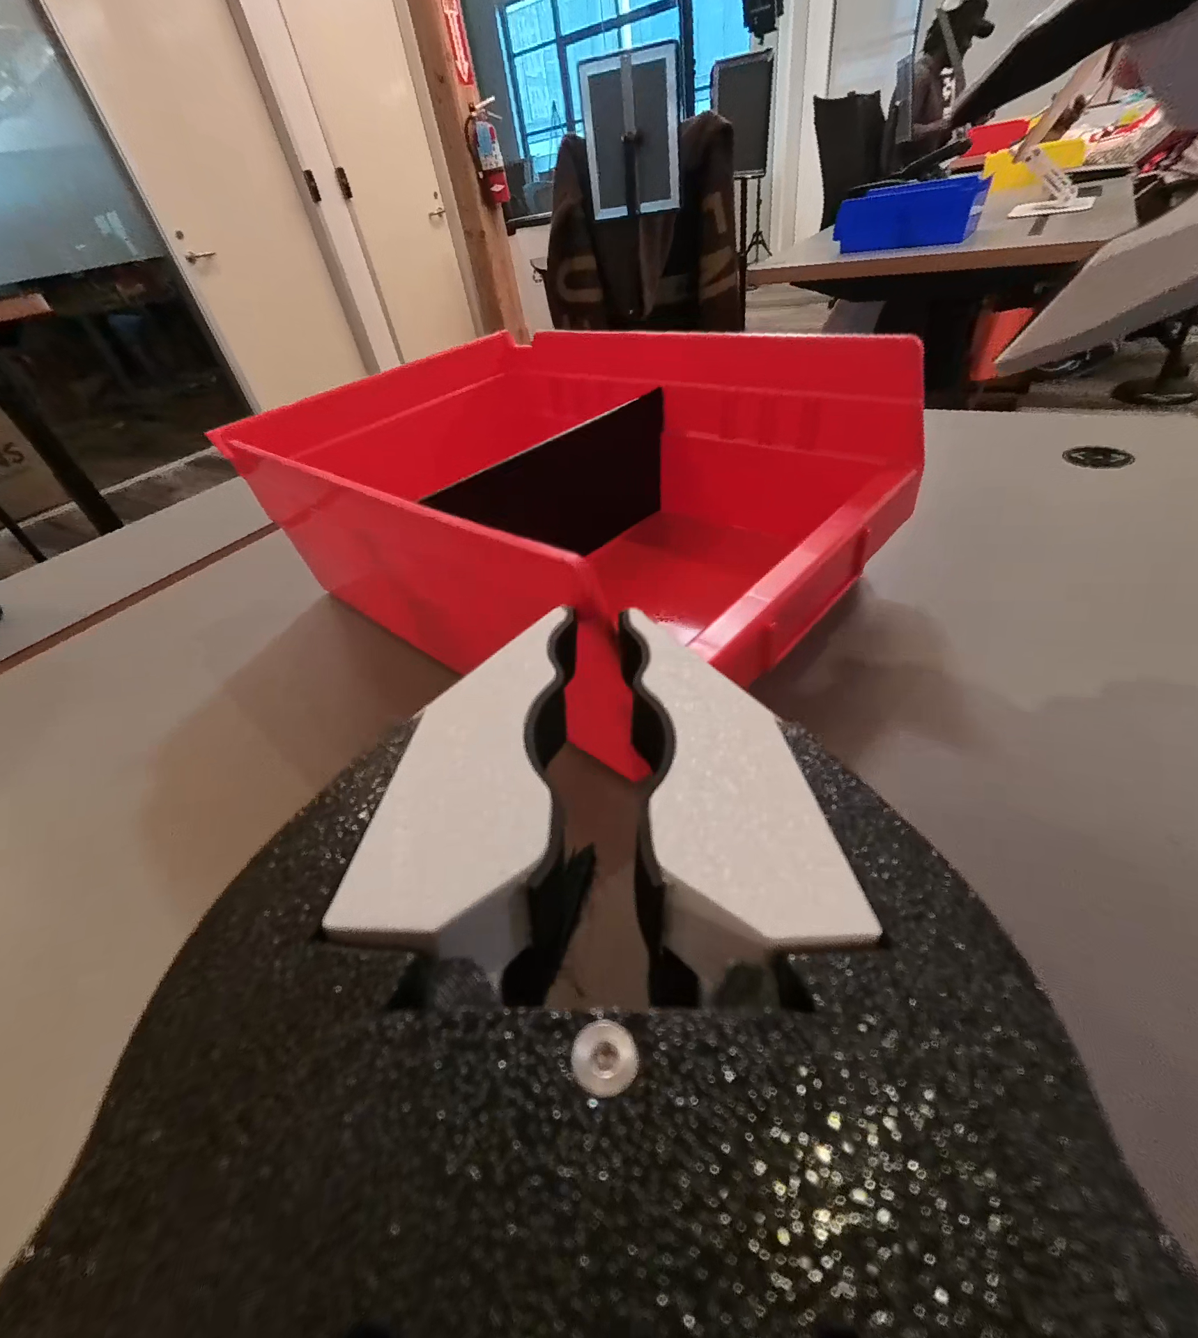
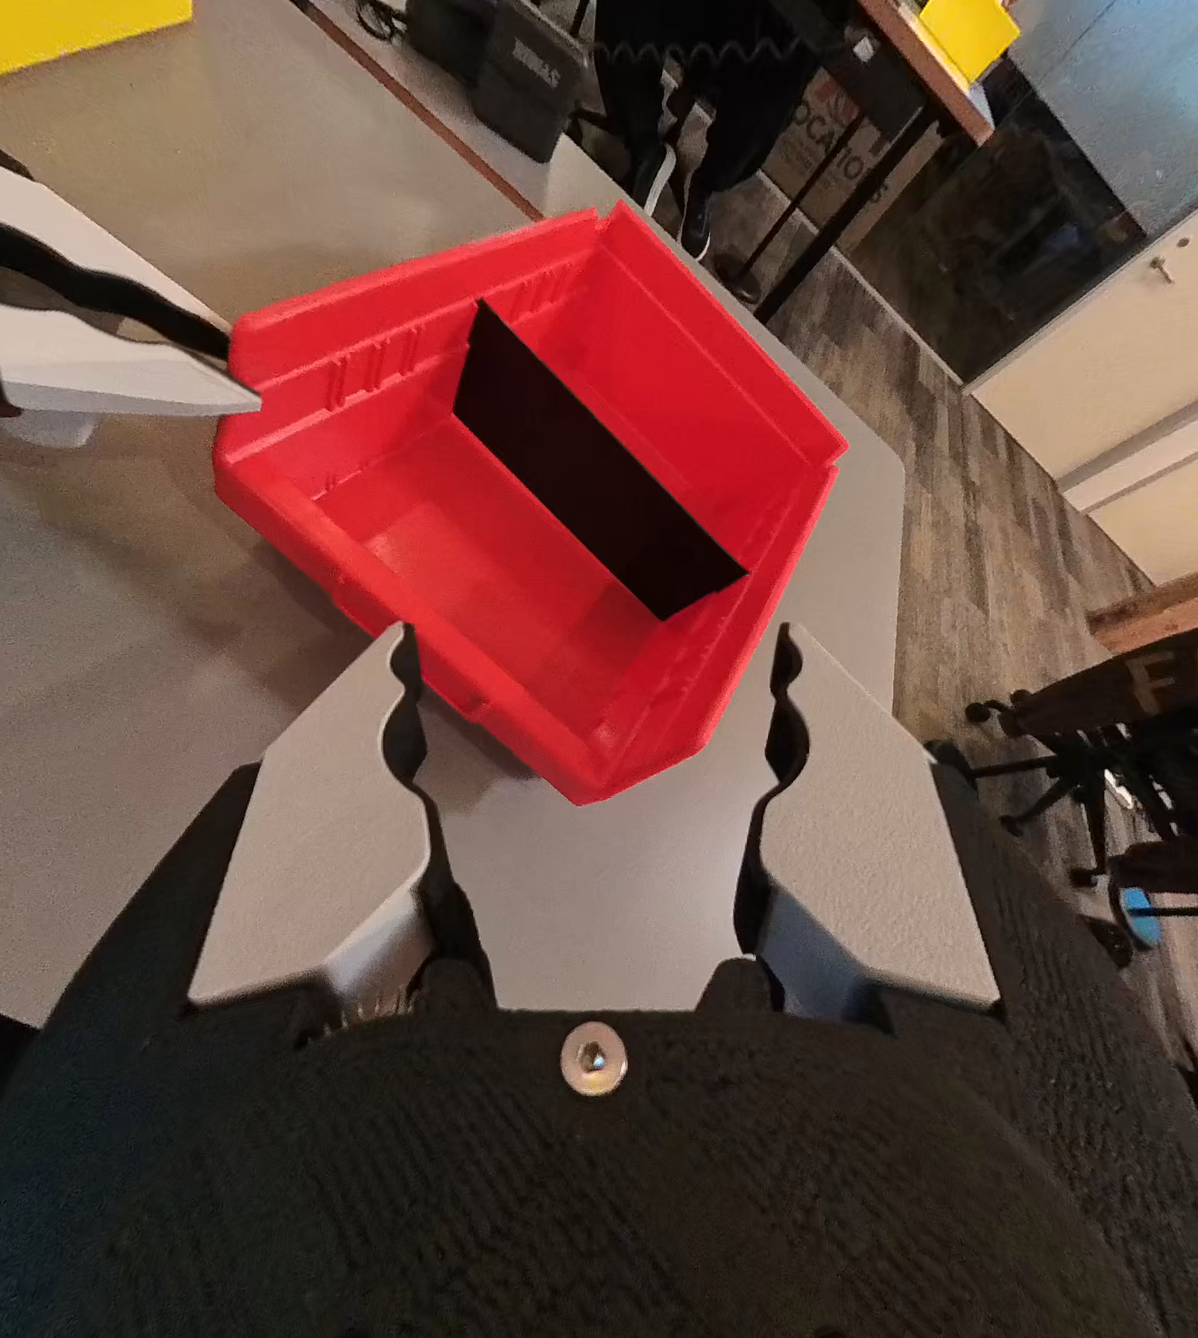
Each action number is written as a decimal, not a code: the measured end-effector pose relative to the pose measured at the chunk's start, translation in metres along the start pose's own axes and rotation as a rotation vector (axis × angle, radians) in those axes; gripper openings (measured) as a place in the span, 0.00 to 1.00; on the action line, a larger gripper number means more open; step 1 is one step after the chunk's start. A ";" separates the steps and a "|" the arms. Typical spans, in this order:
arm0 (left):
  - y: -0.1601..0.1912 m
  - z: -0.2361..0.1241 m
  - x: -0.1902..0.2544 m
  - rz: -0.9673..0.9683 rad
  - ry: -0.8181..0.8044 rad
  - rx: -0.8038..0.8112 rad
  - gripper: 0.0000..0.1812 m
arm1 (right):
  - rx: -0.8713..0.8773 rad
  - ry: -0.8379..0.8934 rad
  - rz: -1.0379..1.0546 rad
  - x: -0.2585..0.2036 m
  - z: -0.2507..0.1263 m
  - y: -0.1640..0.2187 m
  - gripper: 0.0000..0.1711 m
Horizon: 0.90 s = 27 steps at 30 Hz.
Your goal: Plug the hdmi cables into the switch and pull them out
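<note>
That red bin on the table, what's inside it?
Only a black divider standing upright across the red bin, splitting it into two compartments. Both floors look bare, though the divider hides some of the far one.

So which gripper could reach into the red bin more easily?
Probably the right gripper: open, hovering above the red bin, looking down inside. The left gripper sits low at its outer corner, nearly closed.
</note>
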State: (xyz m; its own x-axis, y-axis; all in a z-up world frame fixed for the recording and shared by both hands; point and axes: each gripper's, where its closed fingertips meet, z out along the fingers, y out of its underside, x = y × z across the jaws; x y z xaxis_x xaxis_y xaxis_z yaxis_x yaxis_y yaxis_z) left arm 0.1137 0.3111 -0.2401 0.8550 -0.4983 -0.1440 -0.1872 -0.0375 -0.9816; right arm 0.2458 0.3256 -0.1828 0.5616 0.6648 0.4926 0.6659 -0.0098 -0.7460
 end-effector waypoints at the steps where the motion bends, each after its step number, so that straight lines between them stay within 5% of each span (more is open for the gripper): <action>1: -0.005 -0.005 -0.001 0.002 -0.008 0.012 0.03 | 0.010 -0.001 -0.004 -0.001 0.000 -0.002 0.56; 6: -0.043 -0.080 -0.039 0.036 -0.181 0.165 0.08 | 0.047 0.026 -0.014 0.004 -0.001 -0.008 0.54; 10: -0.037 -0.174 -0.118 -0.028 -0.482 0.158 0.14 | 0.054 0.057 -0.018 0.009 0.002 -0.009 0.53; 14: -0.027 -0.280 -0.194 -0.040 -0.869 0.141 0.52 | 0.058 0.048 -0.038 0.003 0.006 -0.014 0.53; 18: 0.005 -0.327 -0.230 -0.036 -1.033 -0.011 0.58 | 0.099 0.018 -0.050 -0.007 0.010 -0.026 0.52; 21: 0.042 -0.331 -0.245 -0.109 -1.037 -0.172 0.54 | 0.111 0.007 -0.067 -0.013 0.011 -0.031 0.52; 27: 0.077 -0.330 -0.257 -0.135 -1.019 -0.288 0.20 | 0.114 -0.009 -0.086 -0.020 0.014 -0.034 0.51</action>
State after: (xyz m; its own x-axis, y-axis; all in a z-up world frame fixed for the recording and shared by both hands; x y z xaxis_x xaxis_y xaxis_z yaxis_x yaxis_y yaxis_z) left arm -0.2796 0.1507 -0.2370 0.8533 0.4800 -0.2038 -0.0538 -0.3078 -0.9499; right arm 0.2051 0.3230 -0.1730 0.5002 0.6665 0.5528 0.6509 0.1315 -0.7477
